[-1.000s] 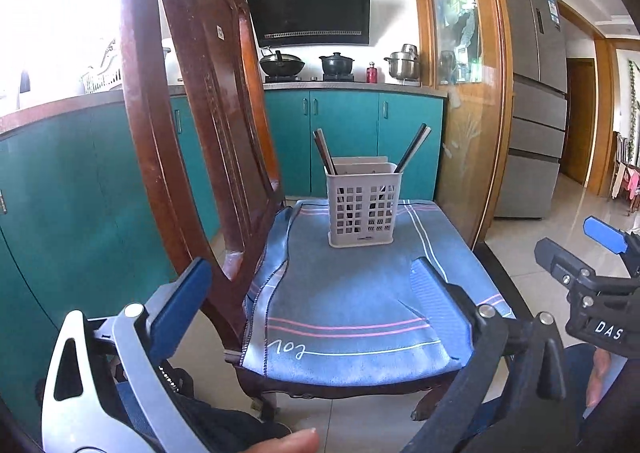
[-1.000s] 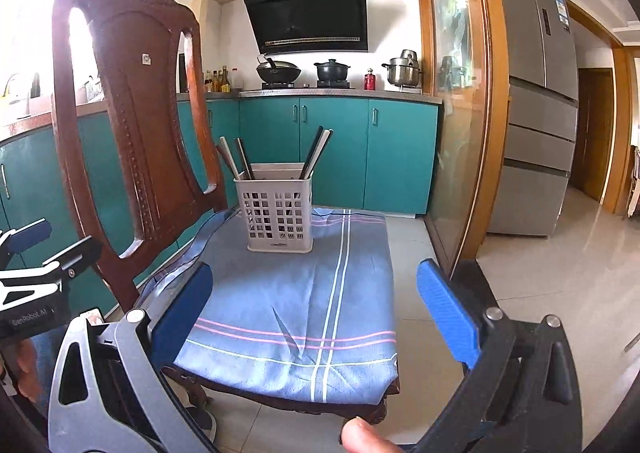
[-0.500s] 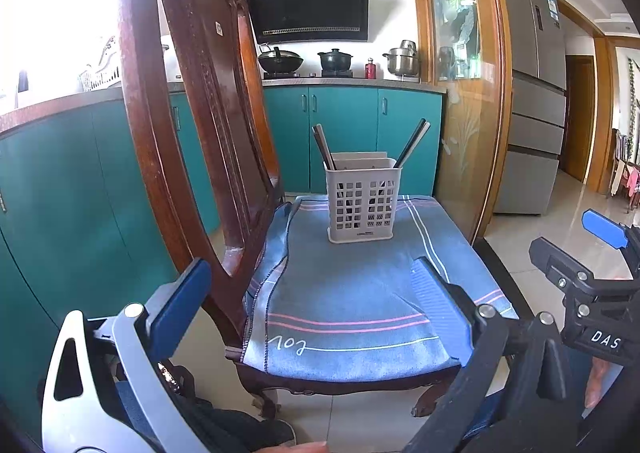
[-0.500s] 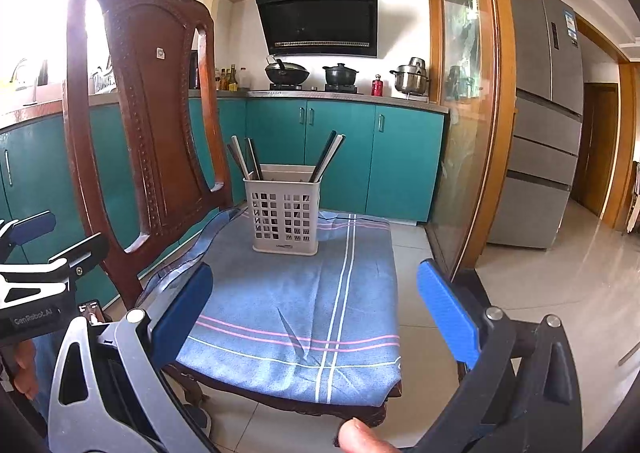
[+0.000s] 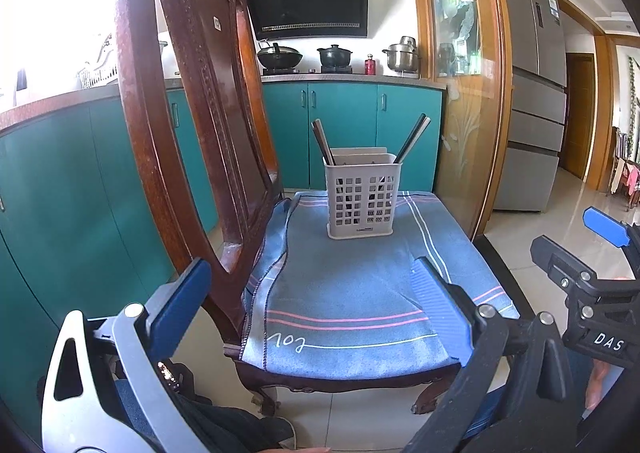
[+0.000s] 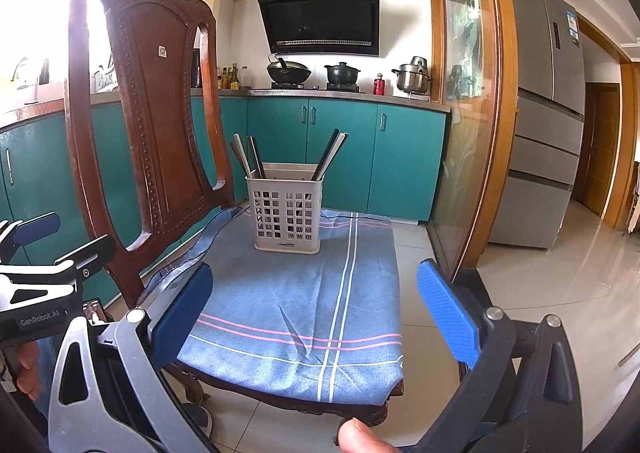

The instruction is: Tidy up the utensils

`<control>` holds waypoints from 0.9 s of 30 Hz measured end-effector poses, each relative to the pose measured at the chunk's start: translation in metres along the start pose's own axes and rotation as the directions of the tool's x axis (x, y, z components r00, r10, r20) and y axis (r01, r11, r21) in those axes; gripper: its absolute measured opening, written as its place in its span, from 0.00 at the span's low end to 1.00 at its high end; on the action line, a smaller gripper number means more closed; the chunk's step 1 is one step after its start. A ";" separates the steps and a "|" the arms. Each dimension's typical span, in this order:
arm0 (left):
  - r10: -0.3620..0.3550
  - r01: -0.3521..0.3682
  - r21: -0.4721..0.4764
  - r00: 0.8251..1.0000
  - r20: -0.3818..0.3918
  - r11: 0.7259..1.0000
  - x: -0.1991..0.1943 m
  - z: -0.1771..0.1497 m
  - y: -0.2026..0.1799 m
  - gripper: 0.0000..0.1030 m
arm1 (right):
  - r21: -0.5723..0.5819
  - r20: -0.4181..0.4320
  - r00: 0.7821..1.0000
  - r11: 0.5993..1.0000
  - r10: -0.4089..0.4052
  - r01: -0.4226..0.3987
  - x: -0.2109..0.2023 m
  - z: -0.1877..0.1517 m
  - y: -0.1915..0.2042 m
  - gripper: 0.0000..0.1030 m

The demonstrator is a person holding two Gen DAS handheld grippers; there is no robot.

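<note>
Both hand-held grippers (image 5: 312, 293) (image 6: 316, 305) nearer, agape

One slotted holder (image 6: 287, 215) ahead of the two hand-held grippers, four chopsticks (image 6: 330, 154) standing in it; one chair (image 6: 152, 101), one cloth (image 6: 296, 305), three pots (image 6: 342, 73) beyond.

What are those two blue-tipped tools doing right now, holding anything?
Left tool: open, holding nothing, short of the utensil basket.
Right tool: open, holding nothing.
</note>
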State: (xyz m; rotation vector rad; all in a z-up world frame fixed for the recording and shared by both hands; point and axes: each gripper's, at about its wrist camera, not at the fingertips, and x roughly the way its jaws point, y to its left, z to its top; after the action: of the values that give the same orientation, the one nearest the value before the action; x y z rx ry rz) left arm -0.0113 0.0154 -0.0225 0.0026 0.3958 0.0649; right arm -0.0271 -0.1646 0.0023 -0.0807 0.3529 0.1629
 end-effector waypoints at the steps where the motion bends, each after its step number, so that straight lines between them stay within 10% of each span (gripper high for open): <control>1: -0.001 0.001 0.001 1.000 -0.001 1.000 0.000 0.000 0.000 0.96 | -0.001 0.000 1.000 1.000 0.001 -0.001 0.000 0.000 0.000 0.97; 27: 0.002 -0.002 0.002 1.000 0.012 1.000 0.001 -0.002 -0.003 0.96 | 0.003 -0.015 1.000 1.000 0.012 -0.012 0.006 -0.003 -0.003 0.97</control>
State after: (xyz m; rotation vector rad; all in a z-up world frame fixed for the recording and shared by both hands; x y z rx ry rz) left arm -0.0110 0.0126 -0.0245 0.0059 0.3844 0.0667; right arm -0.0225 -0.1672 -0.0023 -0.0773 0.3683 0.1735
